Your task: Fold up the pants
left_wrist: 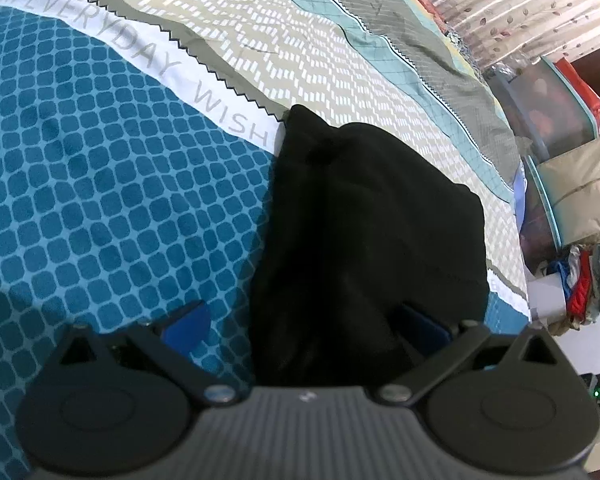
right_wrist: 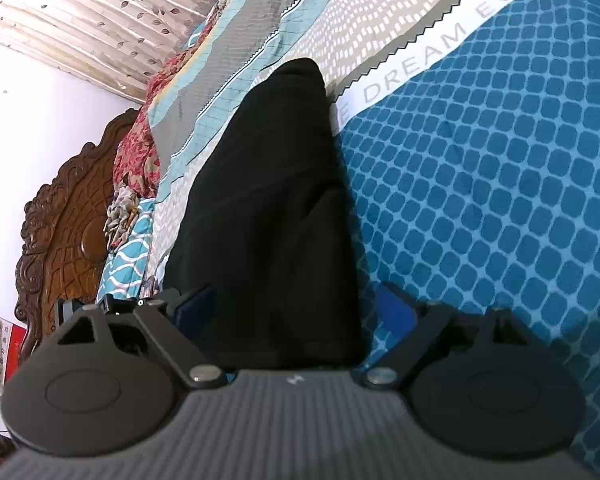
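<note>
The black pants (left_wrist: 360, 220) lie bunched in a folded heap on the bed, across the blue checked part and the white lettered band of the bedspread (left_wrist: 100, 180). My left gripper (left_wrist: 304, 320) is open over the near end of the heap. Its left finger (left_wrist: 188, 320) rests above bare bedspread and its right finger (left_wrist: 420, 320) sits at the cloth's edge. In the right wrist view the pants (right_wrist: 268, 200) stretch away as a long dark mound. My right gripper (right_wrist: 296, 308) is open and straddles the near end, its pads standing clear of the cloth on either side.
The patterned bedspread (right_wrist: 500, 180) runs to a far edge by a leaf-print curtain (left_wrist: 520, 8). A carved wooden headboard (right_wrist: 68, 216) and crumpled red floral bedding (right_wrist: 140, 148) are at the left. Plastic boxes (left_wrist: 556, 112) and a pile of coloured clothes (left_wrist: 588, 284) stand beyond the bed.
</note>
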Demonstrator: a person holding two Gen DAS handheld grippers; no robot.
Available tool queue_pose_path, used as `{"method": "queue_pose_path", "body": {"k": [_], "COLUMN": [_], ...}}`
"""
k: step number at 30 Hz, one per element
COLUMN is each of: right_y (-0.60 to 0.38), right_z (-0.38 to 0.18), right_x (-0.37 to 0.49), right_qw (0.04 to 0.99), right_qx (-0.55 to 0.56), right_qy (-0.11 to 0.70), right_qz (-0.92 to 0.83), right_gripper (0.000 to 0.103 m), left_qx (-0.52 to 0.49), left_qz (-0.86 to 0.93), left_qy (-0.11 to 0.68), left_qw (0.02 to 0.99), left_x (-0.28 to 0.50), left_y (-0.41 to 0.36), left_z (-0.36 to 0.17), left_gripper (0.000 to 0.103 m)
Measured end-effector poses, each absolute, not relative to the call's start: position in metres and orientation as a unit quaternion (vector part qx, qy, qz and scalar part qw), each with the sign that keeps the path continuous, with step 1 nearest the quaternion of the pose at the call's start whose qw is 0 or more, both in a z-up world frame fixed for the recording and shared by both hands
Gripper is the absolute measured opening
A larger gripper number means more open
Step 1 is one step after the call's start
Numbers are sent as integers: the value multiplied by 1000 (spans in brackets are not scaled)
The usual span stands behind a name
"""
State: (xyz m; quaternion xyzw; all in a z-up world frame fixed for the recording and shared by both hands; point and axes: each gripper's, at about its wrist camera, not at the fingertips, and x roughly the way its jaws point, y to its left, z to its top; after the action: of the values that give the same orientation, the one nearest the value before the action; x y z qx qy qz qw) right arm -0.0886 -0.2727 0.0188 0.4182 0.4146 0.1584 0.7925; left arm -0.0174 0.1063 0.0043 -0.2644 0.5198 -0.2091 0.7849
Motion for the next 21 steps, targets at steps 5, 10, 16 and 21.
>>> {"method": "queue_pose_path", "body": {"k": [5,10,16,21], "right_y": [-273,-273,-273,-272], "right_z": [18,18,18,18], "right_x": [-89,-89,-89,-90], "right_qw": [793,793,793,793], "right_qx": [418,418,418,418], "right_qy": [414,414,415,415], "right_qz": [158,158,157,155], "right_gripper": [90,90,90,90], "left_qx": [-260,-253,-262,-256], "left_qz": [-204,-201,-197,-202], "left_qy": [519,522,506,465], "left_qw": [788,789,798,823], "left_x": [-19,-17,-7,20], "left_y": [104,99,115,122], "left_z": [5,6,26,56], "left_gripper": [103,103,103,98]}}
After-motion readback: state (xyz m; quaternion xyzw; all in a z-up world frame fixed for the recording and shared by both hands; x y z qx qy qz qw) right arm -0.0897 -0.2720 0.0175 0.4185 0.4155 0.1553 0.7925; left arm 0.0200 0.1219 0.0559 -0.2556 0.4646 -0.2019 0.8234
